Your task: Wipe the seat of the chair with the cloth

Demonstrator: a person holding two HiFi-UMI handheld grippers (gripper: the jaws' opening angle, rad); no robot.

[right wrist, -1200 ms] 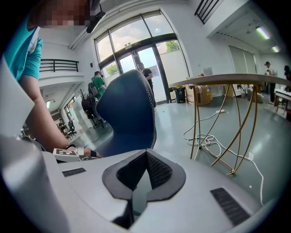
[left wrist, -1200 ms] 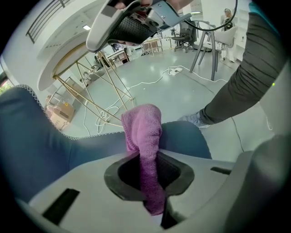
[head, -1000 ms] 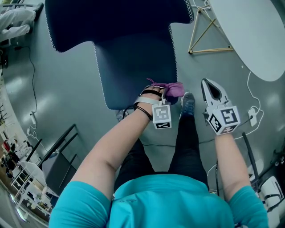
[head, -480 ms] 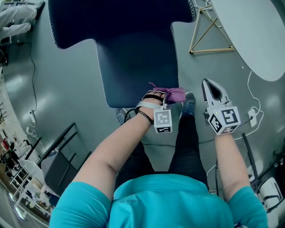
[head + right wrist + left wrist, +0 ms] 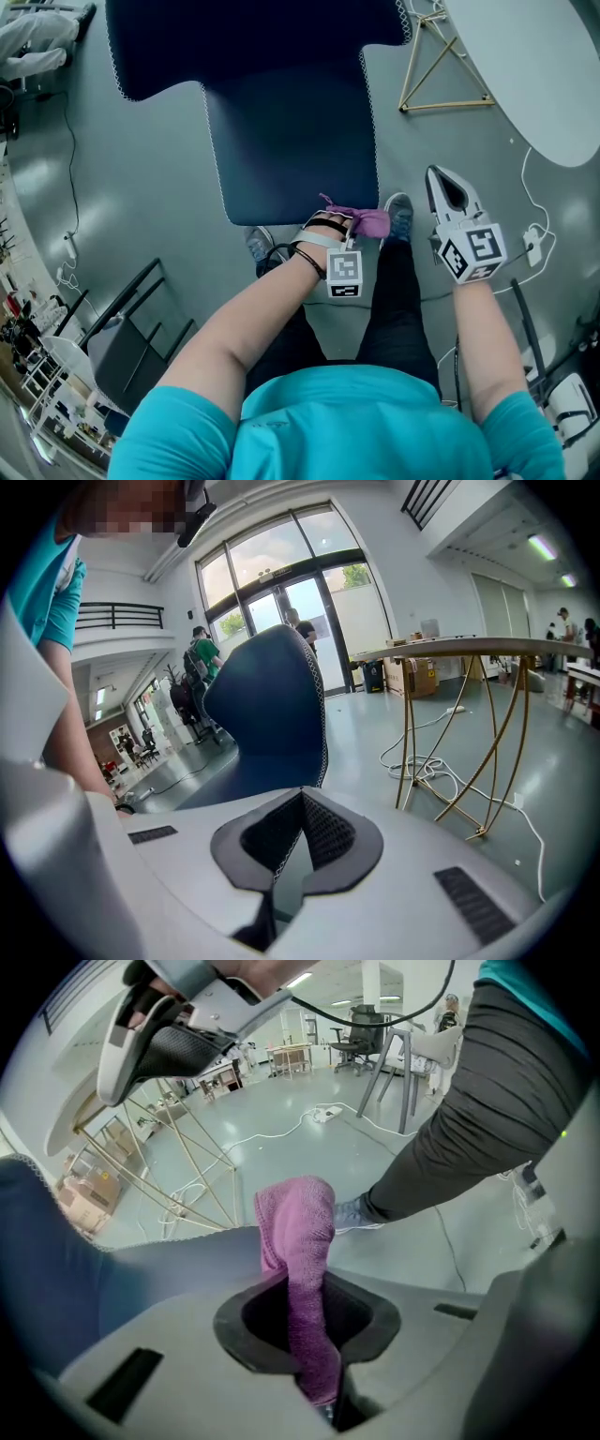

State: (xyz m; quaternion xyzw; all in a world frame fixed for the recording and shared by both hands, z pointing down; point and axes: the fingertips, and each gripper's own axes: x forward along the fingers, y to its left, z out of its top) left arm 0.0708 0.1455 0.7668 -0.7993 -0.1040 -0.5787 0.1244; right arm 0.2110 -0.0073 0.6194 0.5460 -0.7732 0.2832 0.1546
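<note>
Left gripper [image 5: 350, 218] had its fingers clamped on the purple cloth [image 5: 298, 1241], with the loose end sticking up past the fingertips. The cloth sat right at the front edge of the dark blue chair [image 5: 291, 141] seat, near the corner by the person's shoe [image 5: 397, 216]. Right gripper [image 5: 442, 184] hung off to the side over the floor, fingers closed on nothing, well apart from the chair.

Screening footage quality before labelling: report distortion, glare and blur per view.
Head view: soft glare on the grey floor left of the dark blue padded chair, edges bowed. Left gripper view: strong fisheye, black corners, purple terry cloth sharp. Right gripper view: glazed doors bright, mosaic patch top left.
</note>
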